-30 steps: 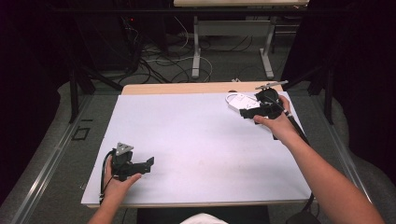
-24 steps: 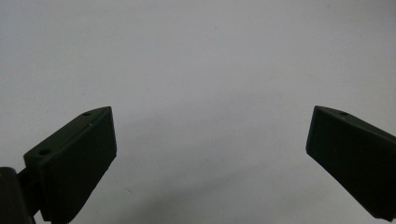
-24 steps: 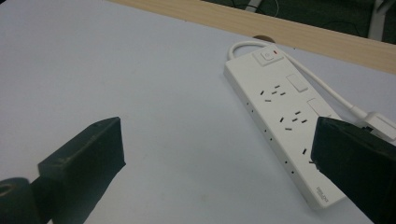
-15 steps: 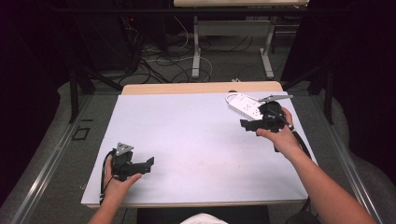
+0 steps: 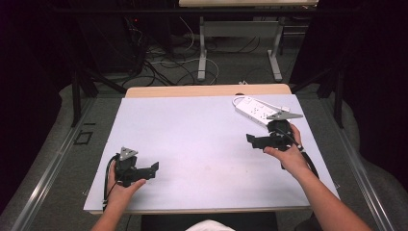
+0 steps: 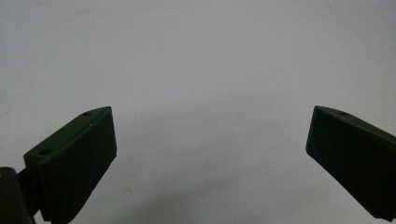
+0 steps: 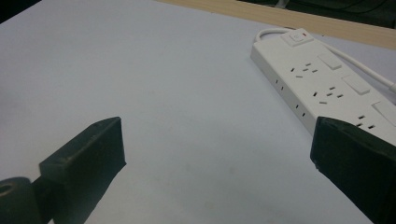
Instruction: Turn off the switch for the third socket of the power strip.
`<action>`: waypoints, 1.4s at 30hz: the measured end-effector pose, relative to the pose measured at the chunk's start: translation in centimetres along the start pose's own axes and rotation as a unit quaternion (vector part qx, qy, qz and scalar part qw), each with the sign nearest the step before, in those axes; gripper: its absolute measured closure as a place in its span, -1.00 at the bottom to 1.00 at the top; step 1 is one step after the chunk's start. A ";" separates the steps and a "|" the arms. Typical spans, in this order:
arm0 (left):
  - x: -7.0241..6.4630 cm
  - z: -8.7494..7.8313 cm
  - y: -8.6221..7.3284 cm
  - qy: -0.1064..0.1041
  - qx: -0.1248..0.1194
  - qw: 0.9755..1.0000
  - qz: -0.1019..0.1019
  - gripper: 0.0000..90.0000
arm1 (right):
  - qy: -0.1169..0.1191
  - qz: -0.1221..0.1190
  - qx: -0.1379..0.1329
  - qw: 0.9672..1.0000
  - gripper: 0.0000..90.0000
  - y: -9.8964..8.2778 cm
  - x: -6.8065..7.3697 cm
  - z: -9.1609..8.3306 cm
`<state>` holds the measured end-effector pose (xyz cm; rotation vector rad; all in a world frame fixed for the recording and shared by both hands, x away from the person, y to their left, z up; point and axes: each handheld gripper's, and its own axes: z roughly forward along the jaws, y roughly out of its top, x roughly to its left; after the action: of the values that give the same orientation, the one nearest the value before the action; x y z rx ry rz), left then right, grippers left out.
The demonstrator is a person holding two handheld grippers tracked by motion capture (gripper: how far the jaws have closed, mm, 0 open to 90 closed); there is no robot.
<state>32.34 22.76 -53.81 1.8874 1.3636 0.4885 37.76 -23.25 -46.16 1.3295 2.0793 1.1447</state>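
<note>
Writing on the power strip point(image 7: 327, 88) cannot be read; up close in the right gripper view it is plain white, with rows of socket slots, square buttons and a switch with a red mark at its far end, its cord point(image 7: 359, 63) curling off that end. From above, the power strip point(image 5: 252, 109) lies at the far right of the tabletop point(image 5: 192, 130), just beyond the right gripper point(image 5: 255, 140), whose grey plate overlaps its near end. That gripper's fingers point(image 7: 93, 154) stand wide apart, holding nothing. A second ago it sat over the strip; it has since drawn back toward the person. The left gripper point(image 5: 153, 169) rests at the near left edge where it was before, well apart from the strip. Its own view shows its fingers point(image 6: 79, 154) spread wide over bare white surface.
</note>
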 end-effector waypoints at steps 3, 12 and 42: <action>0.0 0.0 0.0 0.001 -0.002 1.000 0.002 -0.96 | 0.004 -0.004 -0.003 1.000 -0.94 -0.7 0.2 0.0; -0.1 0.0 0.0 0.000 -0.003 1.000 0.001 -0.96 | -0.003 -0.003 -0.013 1.000 -0.95 -3.1 0.6 0.2; -0.1 0.0 0.0 -0.002 0.000 1.000 0.006 -0.96 | -0.005 -0.015 -0.014 1.000 -0.95 -7.5 1.1 2.2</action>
<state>32.30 22.64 -53.84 1.8963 1.3514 0.4902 34.70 -22.94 -53.45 1.2846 2.0622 1.1486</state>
